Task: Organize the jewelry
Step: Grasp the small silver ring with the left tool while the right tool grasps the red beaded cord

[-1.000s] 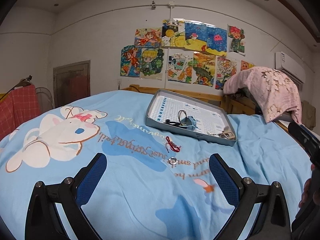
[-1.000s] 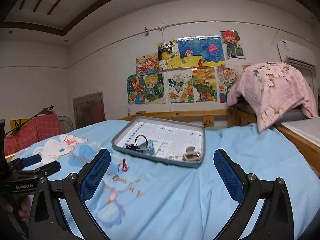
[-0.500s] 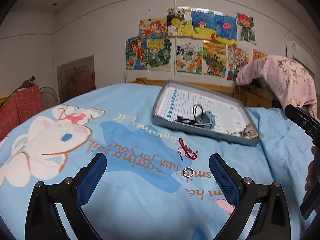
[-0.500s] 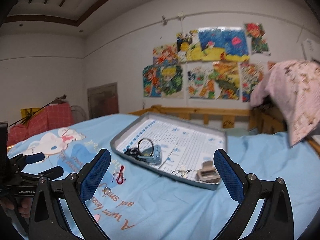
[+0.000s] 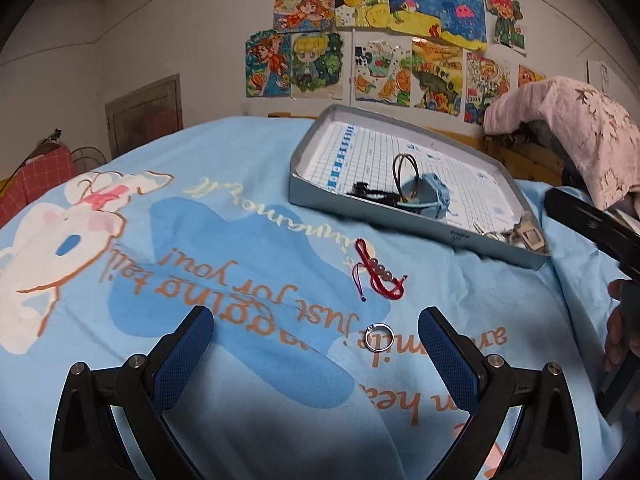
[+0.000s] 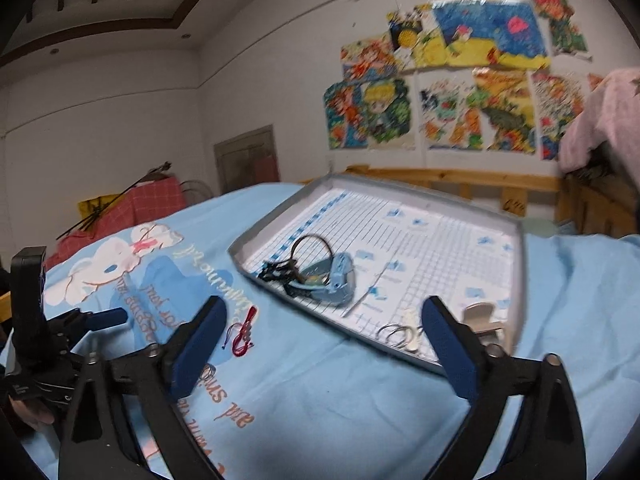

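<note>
1. Left wrist view: your small silver ring (image 5: 379, 337) lies flat on the pale blue printed bedsheet (image 5: 256, 216), just ahead of the spread, empty left gripper (image 5: 316, 340), nearer its right finger
2. Beyond it lies the red braided cord bracelet (image 5: 378, 274), short of the grey cardboard tray (image 5: 420, 220)
3. Your right gripper (image 6: 324, 334), also spread and empty, points at the tray; the left is nearer

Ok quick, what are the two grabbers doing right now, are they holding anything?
Left gripper: jaws open, holding nothing, above the silver ring.
Right gripper: jaws open, holding nothing, near the gray tray.
</note>
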